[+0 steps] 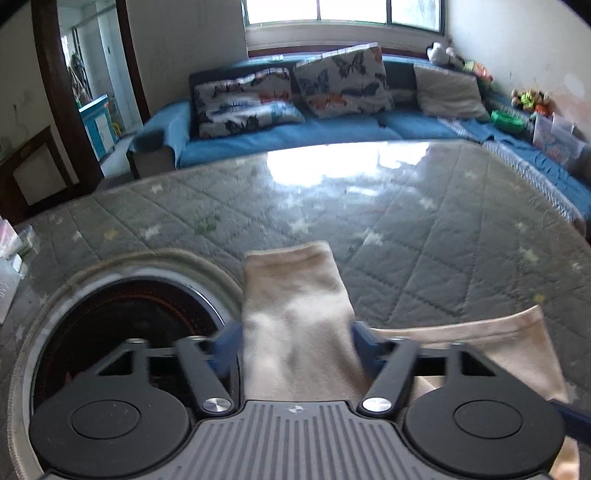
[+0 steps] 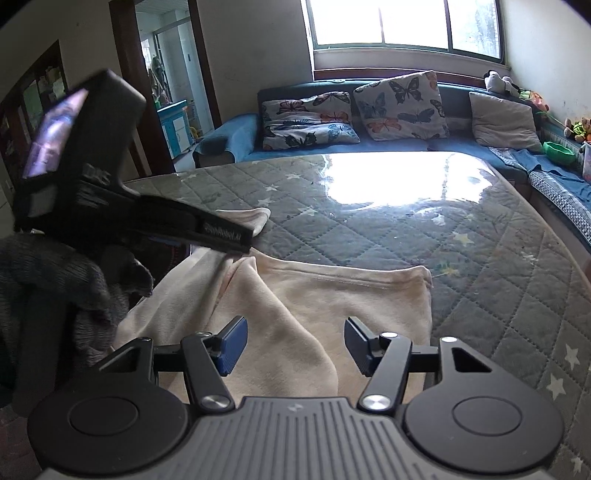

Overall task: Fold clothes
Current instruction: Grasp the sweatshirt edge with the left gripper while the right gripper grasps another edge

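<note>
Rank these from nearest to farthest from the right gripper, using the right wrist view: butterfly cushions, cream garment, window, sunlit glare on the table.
1. Cream garment, directly under the right gripper.
2. Sunlit glare, mid-table ahead.
3. Butterfly cushions, on the sofa beyond the table.
4. Window, on the back wall above the sofa.

2 wrist fisheyes close above the grey quilted star-print table (image 1: 424, 236), both tilted down toward its far edge, sharing the cream fleece garment (image 2: 295, 306), blue sofa (image 1: 351, 129), bright window (image 2: 402, 22)
</note>
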Action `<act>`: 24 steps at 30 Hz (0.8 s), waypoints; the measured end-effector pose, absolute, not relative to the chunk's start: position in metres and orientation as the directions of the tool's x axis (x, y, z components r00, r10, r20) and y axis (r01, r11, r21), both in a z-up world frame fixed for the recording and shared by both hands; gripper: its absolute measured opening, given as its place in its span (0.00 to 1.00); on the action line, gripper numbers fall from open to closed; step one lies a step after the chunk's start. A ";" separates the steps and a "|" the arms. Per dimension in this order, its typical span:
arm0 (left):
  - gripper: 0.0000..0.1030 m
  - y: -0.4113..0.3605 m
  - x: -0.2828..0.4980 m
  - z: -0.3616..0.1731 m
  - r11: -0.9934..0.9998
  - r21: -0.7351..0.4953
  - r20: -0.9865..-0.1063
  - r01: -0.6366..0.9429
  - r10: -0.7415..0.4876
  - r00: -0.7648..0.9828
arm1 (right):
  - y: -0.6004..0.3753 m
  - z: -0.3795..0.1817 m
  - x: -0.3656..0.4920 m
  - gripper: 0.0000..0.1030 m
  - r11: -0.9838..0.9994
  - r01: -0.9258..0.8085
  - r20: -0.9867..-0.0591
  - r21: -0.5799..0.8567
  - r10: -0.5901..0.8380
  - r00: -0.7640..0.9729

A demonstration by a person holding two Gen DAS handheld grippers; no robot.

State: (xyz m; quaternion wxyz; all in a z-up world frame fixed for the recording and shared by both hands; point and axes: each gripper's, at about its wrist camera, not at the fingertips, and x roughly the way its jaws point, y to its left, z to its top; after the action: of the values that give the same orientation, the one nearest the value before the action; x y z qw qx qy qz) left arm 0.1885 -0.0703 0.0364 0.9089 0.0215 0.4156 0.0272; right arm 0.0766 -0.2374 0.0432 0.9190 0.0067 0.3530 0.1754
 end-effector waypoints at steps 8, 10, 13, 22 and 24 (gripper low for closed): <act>0.19 -0.046 0.173 0.041 0.999 -0.026 -0.753 -0.042 0.008 0.658 | -0.234 0.043 0.094 0.58 0.927 -0.347 -0.641 0.139 0.352 0.682; 0.19 -0.036 0.169 0.047 0.996 -0.080 -0.747 -0.044 -0.031 0.664 | -0.230 0.043 0.100 0.57 0.921 -0.359 -0.641 0.151 0.368 0.674; 0.18 -0.023 0.166 0.054 0.992 -0.119 -0.736 -0.050 -0.054 0.674 | -0.221 0.044 0.109 0.57 0.905 -0.391 -0.639 0.165 0.400 0.657; 0.17 -0.001 0.156 0.058 0.981 -0.177 -0.726 -0.076 -0.078 0.683 | -0.186 0.037 0.131 0.45 0.853 -0.485 -0.650 0.192 0.481 0.588; 0.17 0.004 0.156 0.058 0.979 -0.190 -0.727 -0.080 -0.085 0.682 | -0.182 0.043 0.130 0.45 0.840 -0.502 -0.636 0.204 0.504 0.584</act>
State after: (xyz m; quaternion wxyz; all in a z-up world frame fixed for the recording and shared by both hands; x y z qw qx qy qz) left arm 0.1555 0.0042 0.0578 0.9112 -0.1033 0.3988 -0.0015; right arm 0.1304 -0.1817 0.0426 0.8900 0.0012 0.3580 0.2825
